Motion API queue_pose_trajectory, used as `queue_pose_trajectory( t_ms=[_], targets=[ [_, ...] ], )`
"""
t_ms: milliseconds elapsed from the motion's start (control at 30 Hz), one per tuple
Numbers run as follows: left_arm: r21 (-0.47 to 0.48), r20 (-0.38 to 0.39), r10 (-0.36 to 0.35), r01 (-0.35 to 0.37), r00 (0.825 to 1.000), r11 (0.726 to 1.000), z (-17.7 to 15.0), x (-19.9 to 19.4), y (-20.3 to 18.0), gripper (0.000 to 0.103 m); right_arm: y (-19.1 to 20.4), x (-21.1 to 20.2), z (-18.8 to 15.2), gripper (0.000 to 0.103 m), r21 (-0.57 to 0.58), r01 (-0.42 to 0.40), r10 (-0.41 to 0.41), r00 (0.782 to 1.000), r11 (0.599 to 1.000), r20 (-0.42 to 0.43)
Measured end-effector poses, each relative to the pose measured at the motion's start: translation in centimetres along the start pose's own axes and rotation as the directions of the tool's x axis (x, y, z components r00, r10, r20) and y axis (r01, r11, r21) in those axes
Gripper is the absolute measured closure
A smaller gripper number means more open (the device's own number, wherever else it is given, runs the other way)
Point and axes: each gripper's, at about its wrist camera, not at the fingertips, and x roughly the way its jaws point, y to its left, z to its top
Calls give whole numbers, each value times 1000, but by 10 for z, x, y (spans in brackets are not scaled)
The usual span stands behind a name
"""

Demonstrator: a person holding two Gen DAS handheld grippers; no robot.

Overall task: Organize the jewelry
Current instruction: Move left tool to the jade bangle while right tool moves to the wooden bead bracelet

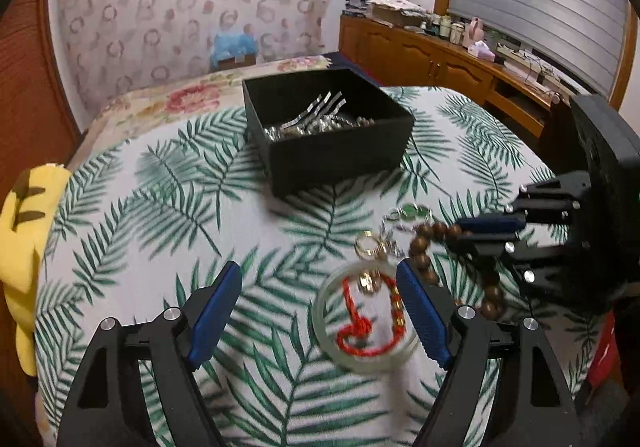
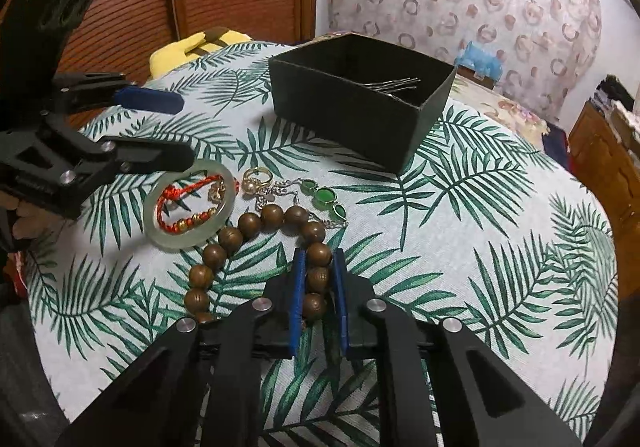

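A black box [image 1: 340, 155] [image 2: 348, 119] holding silvery jewelry sits on the leaf-print cloth. My right gripper [image 2: 319, 267] [image 1: 470, 237] is shut on a brown wooden bead bracelet [image 2: 256, 225] [image 1: 420, 251]. Next to it lie a pale jade bangle [image 2: 160, 235] [image 1: 356, 361] with a red cord bracelet [image 2: 184, 193] [image 1: 352, 331] inside it, a gold ring [image 2: 256, 179] [image 1: 368, 245] and a silver chain with green stones [image 2: 324, 199] [image 1: 412, 211]. My left gripper [image 1: 320, 307] [image 2: 182, 131] is open, its right finger at the bangle's edge.
The round table [image 2: 460, 267] is covered by the leaf cloth. A yellow cushion [image 1: 20, 247] lies at its left edge. A flowered bed [image 1: 180, 99] stands behind, and a wooden cabinet [image 1: 440, 63] with clutter lines the window wall.
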Motion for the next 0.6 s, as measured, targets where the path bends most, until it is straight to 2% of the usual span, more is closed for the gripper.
queue_pose_trajectory(
  t_ms=[67, 200, 600],
  targets=[
    [-5, -2, -19, 19, 1000, 1000, -4, 0, -2, 20, 0, -1, -2, 88, 5, 2, -2, 1000, 1000, 2],
    [-7, 1, -52, 52, 999, 999, -10, 0, -8, 18, -1, -1, -2, 88, 13, 5, -5, 1000, 1000, 2],
    [54, -77, -34, 38, 996, 998, -19, 20, -26, 18, -2, -1, -1, 88, 19, -3, 3, 1000, 1000, 2]
  ],
)
